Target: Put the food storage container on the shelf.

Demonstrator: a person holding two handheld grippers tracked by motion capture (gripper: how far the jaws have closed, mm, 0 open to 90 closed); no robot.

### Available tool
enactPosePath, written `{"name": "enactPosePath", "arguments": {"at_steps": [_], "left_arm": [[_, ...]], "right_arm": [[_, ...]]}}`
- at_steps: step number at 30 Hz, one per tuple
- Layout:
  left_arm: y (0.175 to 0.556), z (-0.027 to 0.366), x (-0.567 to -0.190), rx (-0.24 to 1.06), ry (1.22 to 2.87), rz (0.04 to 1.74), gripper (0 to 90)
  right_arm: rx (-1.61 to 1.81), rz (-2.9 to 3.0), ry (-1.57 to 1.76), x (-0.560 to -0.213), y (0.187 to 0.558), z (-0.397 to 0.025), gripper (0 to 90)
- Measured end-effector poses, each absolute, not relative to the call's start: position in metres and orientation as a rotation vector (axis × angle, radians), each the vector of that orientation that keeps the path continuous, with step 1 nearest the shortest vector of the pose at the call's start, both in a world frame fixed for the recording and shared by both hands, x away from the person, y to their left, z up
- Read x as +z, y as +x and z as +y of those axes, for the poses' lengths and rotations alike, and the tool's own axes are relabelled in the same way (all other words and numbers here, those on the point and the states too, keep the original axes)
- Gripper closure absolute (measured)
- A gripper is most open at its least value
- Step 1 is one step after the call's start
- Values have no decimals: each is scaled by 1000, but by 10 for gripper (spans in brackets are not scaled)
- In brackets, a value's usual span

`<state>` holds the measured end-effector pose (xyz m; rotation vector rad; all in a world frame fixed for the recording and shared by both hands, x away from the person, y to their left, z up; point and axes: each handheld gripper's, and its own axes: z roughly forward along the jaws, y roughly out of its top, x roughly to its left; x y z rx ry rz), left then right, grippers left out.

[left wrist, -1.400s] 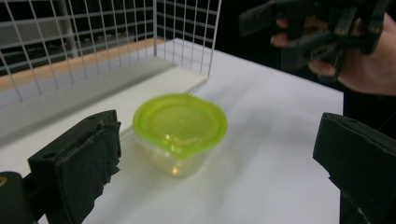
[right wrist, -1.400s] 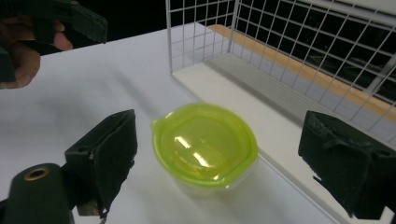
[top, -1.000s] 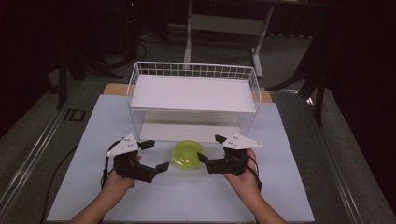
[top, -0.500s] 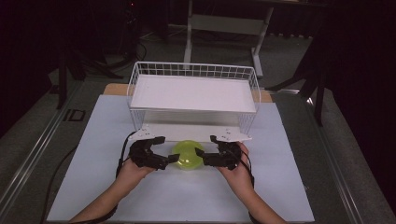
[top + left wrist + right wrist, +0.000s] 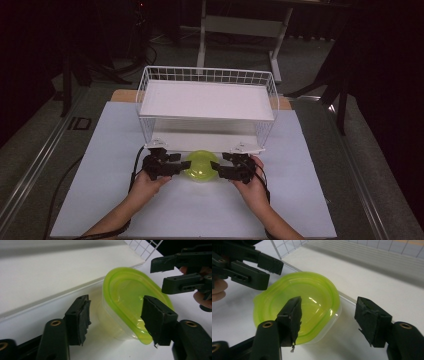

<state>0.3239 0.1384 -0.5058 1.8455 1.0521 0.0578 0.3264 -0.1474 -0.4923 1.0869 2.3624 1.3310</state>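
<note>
Nearest the front edge of the table, two forearms come in, each hand carrying one tool. The left tool (image 5: 183,165) and the right tool (image 5: 216,167) flank a single container (image 5: 200,165) with a yellow-green lid (image 5: 130,295), which sits on the white table (image 5: 100,200) about midway across it, just in front of the wire shelf rack (image 5: 207,100). Both tools stand with their jaws apart: in the left gripper view the pads (image 5: 81,320) straddle the container's near side without clamping it, and in the right gripper view one pad (image 5: 292,315) lies over the lid's rim while the other stands clear beside it. The tub looks like thin clear plastic with a soft snap-on lid, so I judge it light, a bit flexible and fairly slick; a hard squeeze on the wall could buckle it or pop the lid. The firm lip where lid meets tub, taken from opposite sides, seems the safest hold. By count: one container, one lid, two tools, and one two-tier rack behind, its shelves bare.
</note>
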Motion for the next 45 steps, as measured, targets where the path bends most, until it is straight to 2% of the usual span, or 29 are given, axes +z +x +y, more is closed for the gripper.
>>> {"name": "enactPosePath", "arguments": {"at_steps": [10, 15, 17, 19, 23, 35, 45], "left_arm": [[321, 135, -515, -1, 1865, 1044, 566], [319, 133, -512, -26, 1874, 1045, 592], [319, 133, -512, -47, 1875, 1048, 611], [318, 133, -512, -85, 1866, 1053, 621], [311, 131, -510, -64, 1872, 1051, 652], [298, 125, -506, -26, 1872, 1093, 715], [293, 127, -506, -50, 1873, 1130, 771]], "right_arm": [[1306, 2393, 1140, -501, 330, -148, 447], [1340, 2426, 1171, -502, 330, -151, 594], [1329, 2429, 1172, -500, 327, -149, 622], [1324, 2429, 1178, -500, 326, -149, 629], [1350, 2421, 1222, -500, 322, -151, 665], [1302, 2418, 1225, -494, 309, -148, 699], [1345, 2437, 1248, -489, 304, -148, 755]]}}
